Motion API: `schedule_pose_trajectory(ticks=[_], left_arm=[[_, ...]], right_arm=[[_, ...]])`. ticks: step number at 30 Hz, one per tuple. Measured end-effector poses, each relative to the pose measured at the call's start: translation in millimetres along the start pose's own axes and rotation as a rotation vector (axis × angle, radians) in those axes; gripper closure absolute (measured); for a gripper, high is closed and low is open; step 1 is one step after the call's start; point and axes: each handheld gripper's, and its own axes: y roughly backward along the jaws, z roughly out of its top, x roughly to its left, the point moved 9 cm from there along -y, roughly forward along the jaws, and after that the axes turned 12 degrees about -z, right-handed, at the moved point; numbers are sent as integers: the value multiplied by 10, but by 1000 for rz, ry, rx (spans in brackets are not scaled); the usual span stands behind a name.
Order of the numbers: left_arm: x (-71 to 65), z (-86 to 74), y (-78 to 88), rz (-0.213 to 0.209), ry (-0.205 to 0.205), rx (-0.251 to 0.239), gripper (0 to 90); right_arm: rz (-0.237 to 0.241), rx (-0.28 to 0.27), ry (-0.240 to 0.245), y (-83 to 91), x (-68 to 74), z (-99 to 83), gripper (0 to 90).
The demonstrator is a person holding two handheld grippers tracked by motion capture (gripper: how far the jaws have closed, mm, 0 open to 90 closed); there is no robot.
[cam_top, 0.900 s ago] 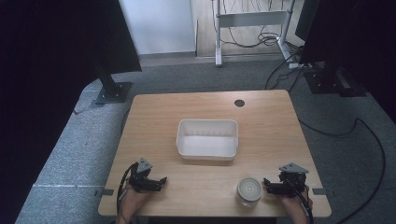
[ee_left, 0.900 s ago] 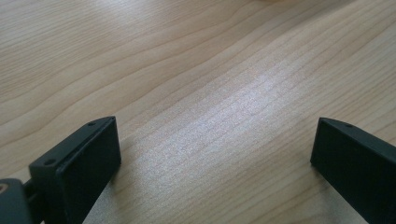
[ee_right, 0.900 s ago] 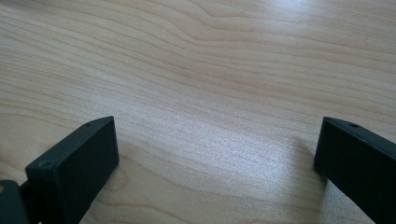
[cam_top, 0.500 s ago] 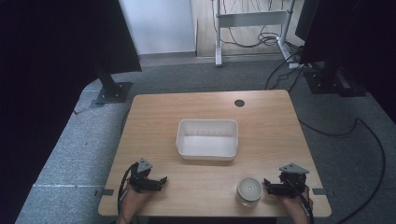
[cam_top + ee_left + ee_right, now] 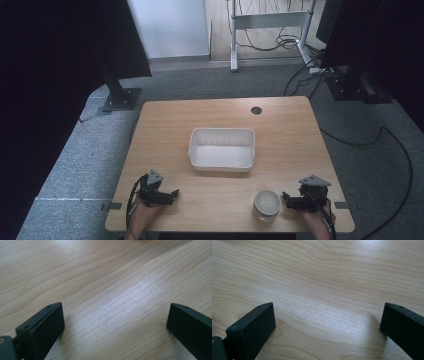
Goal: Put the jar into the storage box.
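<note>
Left gripper (image 5: 170, 194) down on the wooden table (image 5: 165, 130), well to the left of the white tray (image 5: 222, 149) and nearer the person's edge, held in a hand (image 5: 142, 215) coming up from below. Jaws wide apart in the left gripper view, bare wood grain between them, nothing clamped. Grey three-cornered plate on top, black cable trailing back toward the forearm.

White tray at the middle of the table, rectangular, open side up, inside looking bare.

Small round lidded container (image 5: 266, 203) below and to the right of the tray, close to the person's edge of the table, upright, pale lid facing up.

Right gripper (image 5: 289, 199) just to the right of that container, jaw tips pointing at it, very close; touching or not, cannot tell. Jaws spread wide in the right gripper view, plain wood between them, gripping nothing.

Small dark round hole (image 5: 256, 110) in the tabletop beyond the tray, toward the far edge.
</note>
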Motion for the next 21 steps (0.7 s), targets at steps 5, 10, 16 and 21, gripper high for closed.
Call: schedule_pose_trajectory(ticks=[5,10,16,21], left_arm=[[0,0,0,0,0,0,13],[0,0,0,0,0,0,13],[0,0,0,0,0,0,13],[0,0,0,0,0,0,13]], right_arm=[[7,0,-7,25,-3,-6,15],[9,-12,-10,69,0,3,15],[14,-25,-2,126,29,22,15],[18,-33,3,179,47,21,14]])
